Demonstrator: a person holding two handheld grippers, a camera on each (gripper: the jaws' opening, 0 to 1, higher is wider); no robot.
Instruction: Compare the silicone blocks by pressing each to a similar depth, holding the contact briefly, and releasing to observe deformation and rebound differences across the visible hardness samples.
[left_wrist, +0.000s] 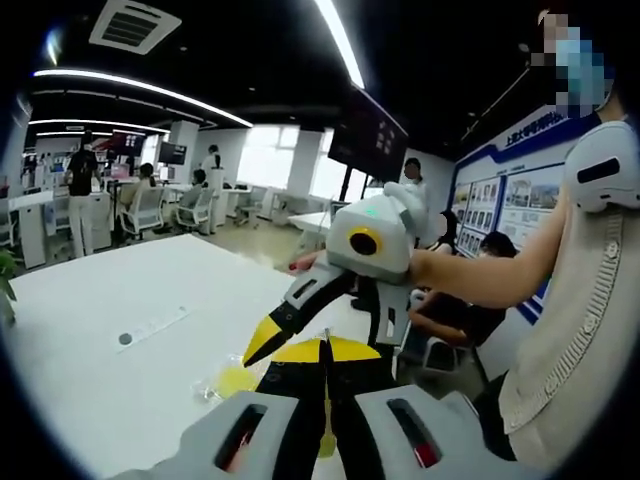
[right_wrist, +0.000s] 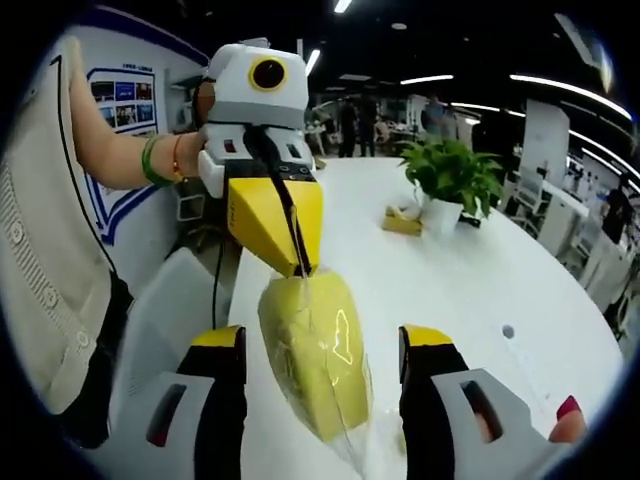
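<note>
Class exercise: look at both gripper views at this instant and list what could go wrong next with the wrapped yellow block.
1. The left gripper pinches only the top of the clear wrap on the yellow block; the film could slip or tear, dropping it.
2. The right gripper has its jaws spread wide to either side of the block, so nothing catches it.
3. The block hangs near the white table edge and might fall off.

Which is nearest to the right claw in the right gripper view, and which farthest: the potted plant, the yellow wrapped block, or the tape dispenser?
1. Yellow wrapped block: between the right claw's jaws, pinched at its top by the left claw.
2. Tape dispenser: farther up the white table, centre.
3. Potted plant: just right of the dispenser, marginally farther; nearly a tie.
</note>
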